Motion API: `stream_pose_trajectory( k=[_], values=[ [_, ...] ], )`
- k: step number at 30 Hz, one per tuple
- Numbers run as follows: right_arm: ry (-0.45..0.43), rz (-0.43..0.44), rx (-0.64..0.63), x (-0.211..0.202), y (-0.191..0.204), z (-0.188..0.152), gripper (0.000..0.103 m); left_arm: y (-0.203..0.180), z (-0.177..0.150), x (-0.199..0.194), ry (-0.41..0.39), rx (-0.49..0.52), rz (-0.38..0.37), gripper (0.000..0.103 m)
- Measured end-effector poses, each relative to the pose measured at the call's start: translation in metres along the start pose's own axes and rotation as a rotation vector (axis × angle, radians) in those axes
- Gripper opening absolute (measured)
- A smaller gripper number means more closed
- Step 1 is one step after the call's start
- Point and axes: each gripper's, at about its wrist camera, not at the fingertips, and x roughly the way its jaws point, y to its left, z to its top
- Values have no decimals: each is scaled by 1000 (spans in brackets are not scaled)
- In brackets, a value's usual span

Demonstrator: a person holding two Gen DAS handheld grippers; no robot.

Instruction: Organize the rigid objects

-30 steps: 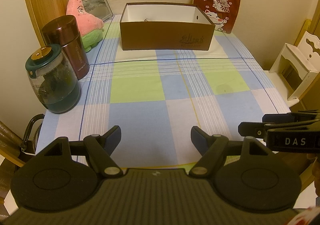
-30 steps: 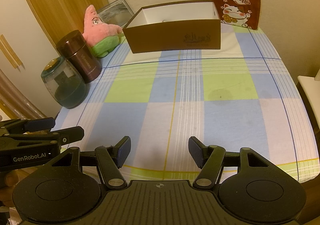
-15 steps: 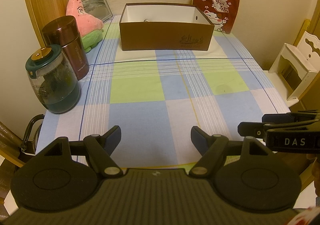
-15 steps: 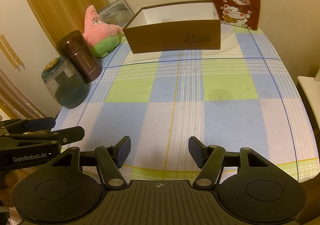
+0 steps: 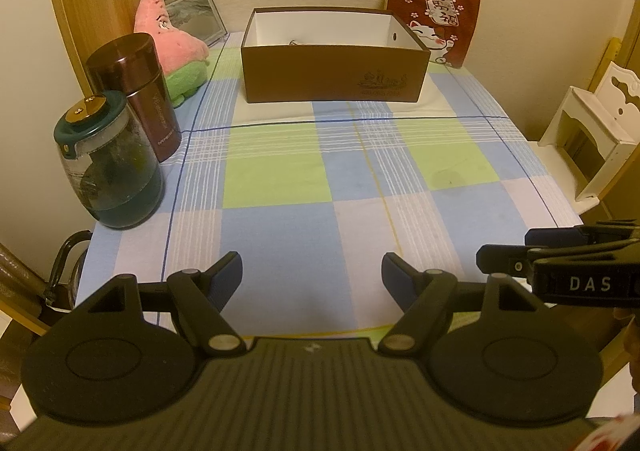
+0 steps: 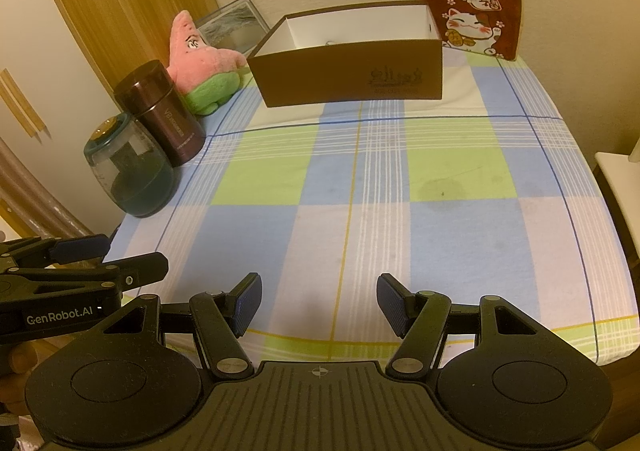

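The left gripper (image 5: 312,277) hovers over the near edge of the table covered in a blue, green and white checked cloth (image 5: 340,187), its blue-padded fingers spread wide with nothing between them; the right gripper (image 6: 319,303) sits alongside it at the same edge, likewise spread wide and empty. In the left wrist view, an open brown cardboard box with a white inside (image 5: 334,69) stands at twelve o'clock at the far end of the cloth; something small lies inside, too hidden to identify. At nine o'clock stands a round glass jug with a dark green lid and brass knob (image 5: 108,167), touching or just beside a tall maroon metal flask (image 5: 138,91) at ten o'clock. Behind the flask leans a pink star-shaped plush toy (image 5: 170,45). At one o'clock, a red lucky-cat cushion (image 5: 436,27) stands against the wall.
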Motion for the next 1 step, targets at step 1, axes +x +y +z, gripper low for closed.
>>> stream_pose_trajectory(
  k=[1],
  values=[
    [1, 0, 1, 0, 0, 0, 64, 1, 0, 0, 4, 1, -4, 75]
  ],
)
